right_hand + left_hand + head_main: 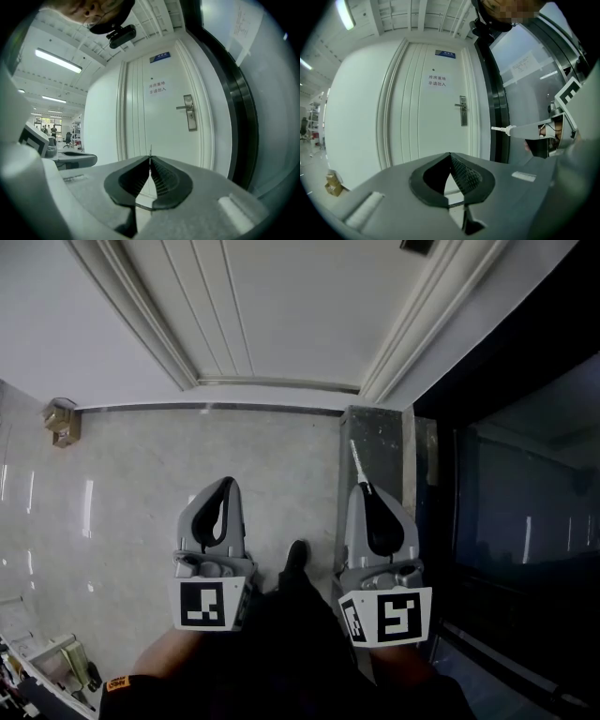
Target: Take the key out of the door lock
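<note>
room: white panelled door [426,108] shut, pale glossy floor [141,484] before it, dark glass wall [525,512] on the right.
key [357,463]: out of the lock [189,112], one end clamped in the tips of the right gripper [366,491], the blade sticking out bare.
key axis: in line with that gripper, blade pointing forward toward the foot of the door (from the left gripper view it runs about level, tip toward the door); the tip is clear of the door.
right gripper: narrow, pads pinched on the key; its own view shows only a thin edge of metal above the tips.
left gripper [225,484]: jaws together at the tips, nothing between them; held beside the right one, about level with it, the two apart.
lock: plate and lever at the door's right edge, lever pointing left, well apart from the key (keyhole too small to make out).
shoe [296,559]: dark, on the floor between the two grippers.
box [61,421]: small, cardboard, on the floor by the wall left of the door.
plaque [445,54]: blue, high on the door, printed lines below it.
</note>
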`<act>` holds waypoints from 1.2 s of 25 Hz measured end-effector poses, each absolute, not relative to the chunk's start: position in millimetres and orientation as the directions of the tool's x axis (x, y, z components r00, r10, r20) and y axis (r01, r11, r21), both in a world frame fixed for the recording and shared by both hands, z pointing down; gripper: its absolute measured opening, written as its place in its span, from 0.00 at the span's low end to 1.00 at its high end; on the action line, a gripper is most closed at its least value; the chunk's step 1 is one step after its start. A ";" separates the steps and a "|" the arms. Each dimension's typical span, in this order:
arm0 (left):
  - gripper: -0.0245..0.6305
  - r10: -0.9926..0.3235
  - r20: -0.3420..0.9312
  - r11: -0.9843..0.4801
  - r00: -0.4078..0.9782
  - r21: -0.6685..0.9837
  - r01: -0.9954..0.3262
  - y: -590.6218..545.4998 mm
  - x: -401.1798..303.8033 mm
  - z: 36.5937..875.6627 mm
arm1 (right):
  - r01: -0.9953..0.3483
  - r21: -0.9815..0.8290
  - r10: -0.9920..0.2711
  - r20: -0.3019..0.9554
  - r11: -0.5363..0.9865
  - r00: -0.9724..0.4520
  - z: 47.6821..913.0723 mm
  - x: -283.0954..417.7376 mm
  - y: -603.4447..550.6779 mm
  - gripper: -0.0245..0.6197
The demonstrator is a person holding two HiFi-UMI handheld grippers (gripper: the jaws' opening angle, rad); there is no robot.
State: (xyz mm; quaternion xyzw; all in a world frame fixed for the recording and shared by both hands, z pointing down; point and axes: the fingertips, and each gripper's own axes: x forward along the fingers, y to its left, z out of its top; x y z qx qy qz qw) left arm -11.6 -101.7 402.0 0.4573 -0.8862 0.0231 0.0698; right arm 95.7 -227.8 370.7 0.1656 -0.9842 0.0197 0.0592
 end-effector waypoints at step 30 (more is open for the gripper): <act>0.07 -0.913 0.089 0.405 -0.397 0.085 -0.911 157.1 43.7 418.6 | -0.499 -0.025 -0.480 0.232 0.866 -0.846 420.4 175.2 81.7 0.04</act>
